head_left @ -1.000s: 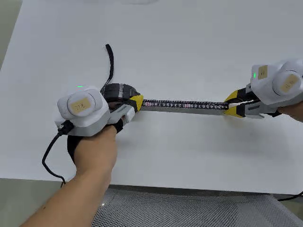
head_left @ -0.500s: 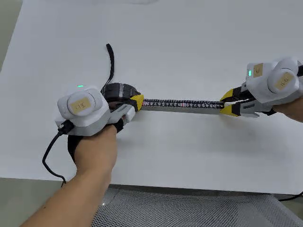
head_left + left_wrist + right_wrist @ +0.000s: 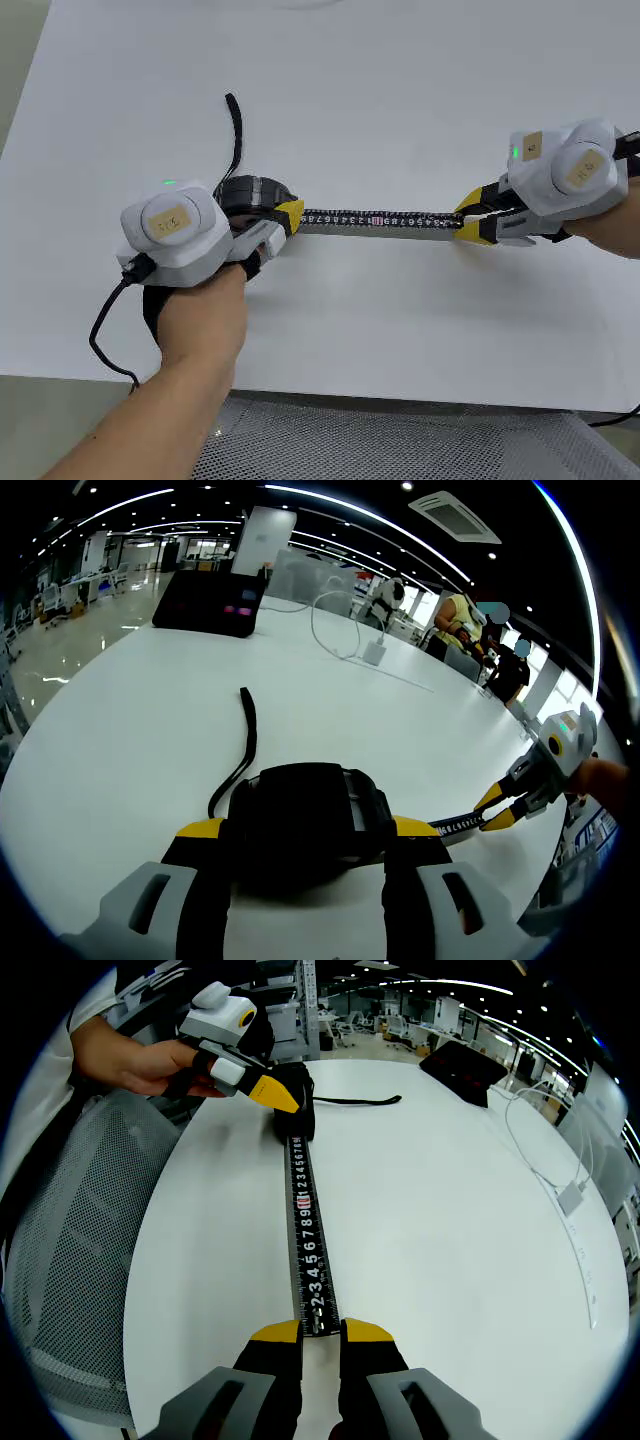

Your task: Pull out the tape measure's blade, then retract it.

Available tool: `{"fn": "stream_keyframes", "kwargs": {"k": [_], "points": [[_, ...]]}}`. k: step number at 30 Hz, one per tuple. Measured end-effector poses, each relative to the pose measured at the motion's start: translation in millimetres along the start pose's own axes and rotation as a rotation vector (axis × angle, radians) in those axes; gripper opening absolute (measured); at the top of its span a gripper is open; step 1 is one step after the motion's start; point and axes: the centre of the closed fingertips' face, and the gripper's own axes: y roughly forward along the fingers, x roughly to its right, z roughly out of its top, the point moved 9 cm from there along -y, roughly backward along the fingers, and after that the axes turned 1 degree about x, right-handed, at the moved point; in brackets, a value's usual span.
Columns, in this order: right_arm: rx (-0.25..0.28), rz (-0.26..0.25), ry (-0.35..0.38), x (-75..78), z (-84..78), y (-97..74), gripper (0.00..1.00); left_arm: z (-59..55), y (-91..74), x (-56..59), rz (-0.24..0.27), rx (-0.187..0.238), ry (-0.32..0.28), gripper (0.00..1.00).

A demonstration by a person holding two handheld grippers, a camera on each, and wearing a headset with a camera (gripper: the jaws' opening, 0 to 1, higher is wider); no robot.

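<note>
- Over the last second the right gripper (image 3: 470, 216) has moved left toward the case (image 3: 250, 192), so a shorter run of blade (image 3: 380, 219) lies exposed. The left gripper (image 3: 272, 224) and the case have stayed put.
- Left gripper: its jaws press against the two sides of the black case, which rests on the white table (image 3: 350, 80).
- Right gripper: its jaws pinch the blade's free end. The blade runs straight from there to the case, low over the table.
- Surroundings, head view: a black strap (image 3: 235, 130) trails from the case away from the person. A black cable (image 3: 100, 335) hangs from the left gripper past the table edge, and grey mesh (image 3: 400, 445) lies below that edge.
- Surroundings, left gripper view: a black box (image 3: 210, 605) and a white corded plug (image 3: 373, 653) lie well beyond the case, with people (image 3: 463, 620) past the table.
- Hidden: the right jaws cover the blade's end hook, and a yellow jaw tip covers the case's mouth in the head view. The numerals are too small to read there but legible in the right gripper view.
</note>
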Motion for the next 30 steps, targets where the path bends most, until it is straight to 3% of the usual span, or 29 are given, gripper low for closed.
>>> {"fn": "stream_keyframes", "kwargs": {"k": [30], "points": [[0.021, 0.021, -0.013, 1.8, 22.3, 19.1, 0.09, -0.4, -0.7, 0.1, -0.006, 0.001, -0.01, 0.57]]}}
